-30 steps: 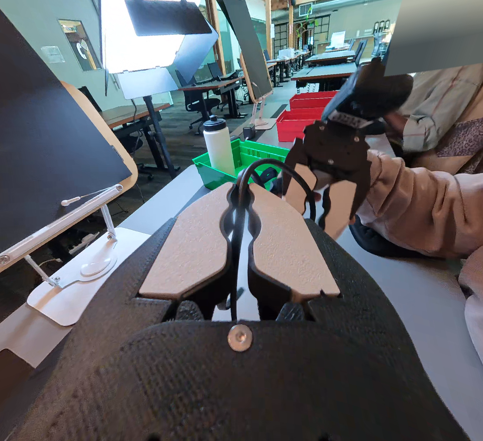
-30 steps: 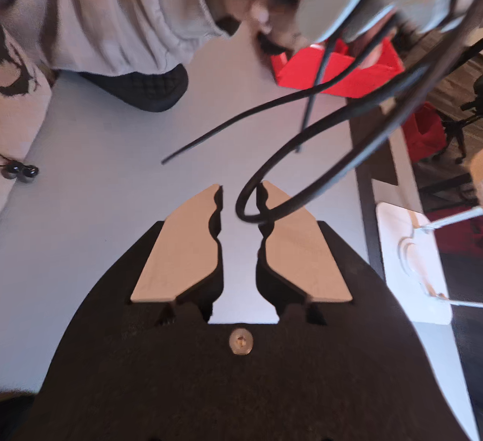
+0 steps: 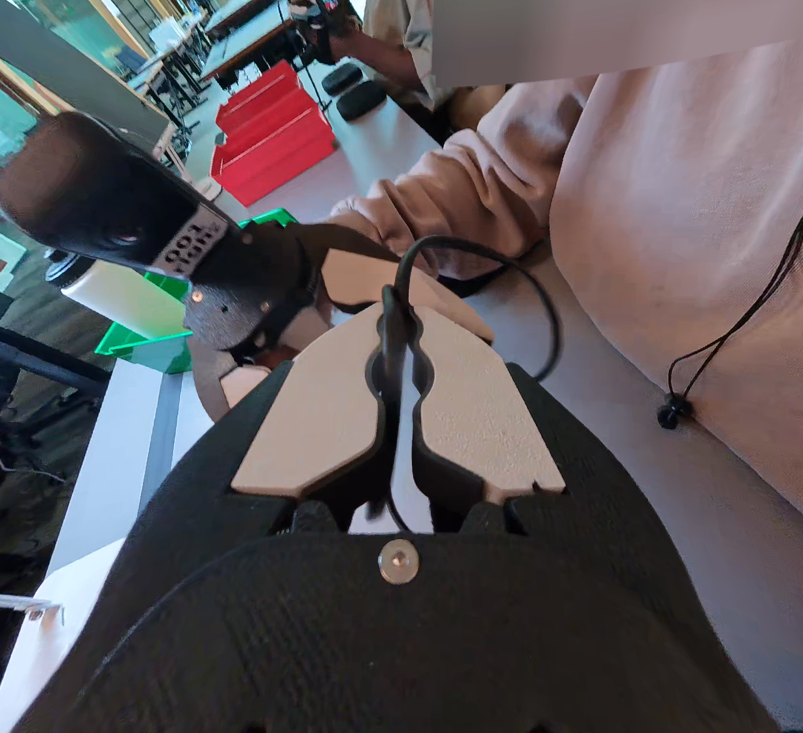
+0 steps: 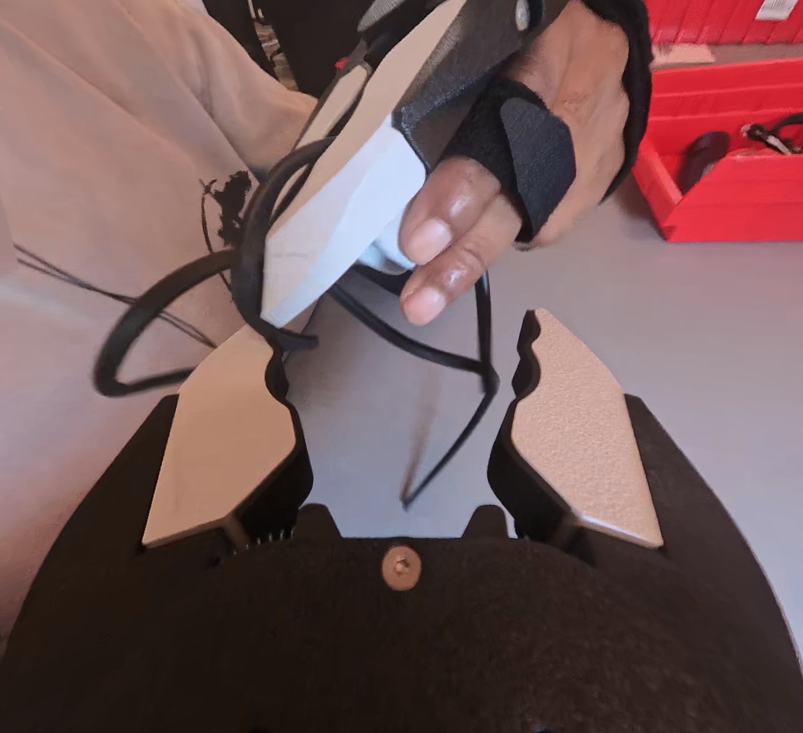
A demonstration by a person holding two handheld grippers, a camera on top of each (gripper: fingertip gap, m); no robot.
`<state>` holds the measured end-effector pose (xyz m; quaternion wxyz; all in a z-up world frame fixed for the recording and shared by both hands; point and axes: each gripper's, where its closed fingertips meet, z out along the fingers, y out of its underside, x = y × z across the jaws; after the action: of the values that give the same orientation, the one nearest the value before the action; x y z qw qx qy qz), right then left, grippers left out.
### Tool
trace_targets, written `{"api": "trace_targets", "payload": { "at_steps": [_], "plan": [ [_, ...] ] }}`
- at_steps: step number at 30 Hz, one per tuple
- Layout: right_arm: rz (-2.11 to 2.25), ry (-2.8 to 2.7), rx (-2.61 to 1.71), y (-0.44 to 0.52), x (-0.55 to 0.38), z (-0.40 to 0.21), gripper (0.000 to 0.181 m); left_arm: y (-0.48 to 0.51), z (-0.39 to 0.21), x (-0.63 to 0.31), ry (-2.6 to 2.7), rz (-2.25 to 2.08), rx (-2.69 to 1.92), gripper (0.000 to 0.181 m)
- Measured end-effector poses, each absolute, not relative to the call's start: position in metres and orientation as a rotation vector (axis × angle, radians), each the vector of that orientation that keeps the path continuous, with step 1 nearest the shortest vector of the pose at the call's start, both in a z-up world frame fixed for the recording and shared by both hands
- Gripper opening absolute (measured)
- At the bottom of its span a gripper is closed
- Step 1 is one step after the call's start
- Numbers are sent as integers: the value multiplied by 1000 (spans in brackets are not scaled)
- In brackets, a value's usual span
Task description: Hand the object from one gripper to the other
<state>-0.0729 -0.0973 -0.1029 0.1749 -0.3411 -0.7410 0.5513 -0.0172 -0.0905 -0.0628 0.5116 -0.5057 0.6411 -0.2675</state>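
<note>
One gripper holds the cable (image 3: 393,321): my left gripper (image 3: 397,312) has its jaws nearly closed on it, with the cable pinched at the tips and its loop curving out beyond them. My right gripper (image 4: 402,360) has its jaws wide; a thin end of the cable hangs between them, touching neither as far as I see. I judge the transfer about half done: the right must close on the cable, then the left must release.

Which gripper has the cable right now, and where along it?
The left gripper is shut on the black cable, pinching a bundled stretch near its fingertips, with loops hanging free. The right gripper is open and holds nothing.
</note>
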Motion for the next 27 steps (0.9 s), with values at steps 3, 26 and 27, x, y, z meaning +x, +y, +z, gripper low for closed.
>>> {"api": "trace_targets", "payload": {
  "at_steps": [3, 26, 27],
  "plan": [
    [1676, -2009, -877, -106, -80, -92, 87, -94, -54, -20, 1513, -689, -1185, 6],
    [1387, -1783, -997, -44, -97, -86, 4, -56, -8, -55, 1139, -692, -1150, 22],
    [1320, -1761, -1025, -32, -94, -84, 5, -53, -8, -60, 1129, -686, -1182, 30]
  ]
}}
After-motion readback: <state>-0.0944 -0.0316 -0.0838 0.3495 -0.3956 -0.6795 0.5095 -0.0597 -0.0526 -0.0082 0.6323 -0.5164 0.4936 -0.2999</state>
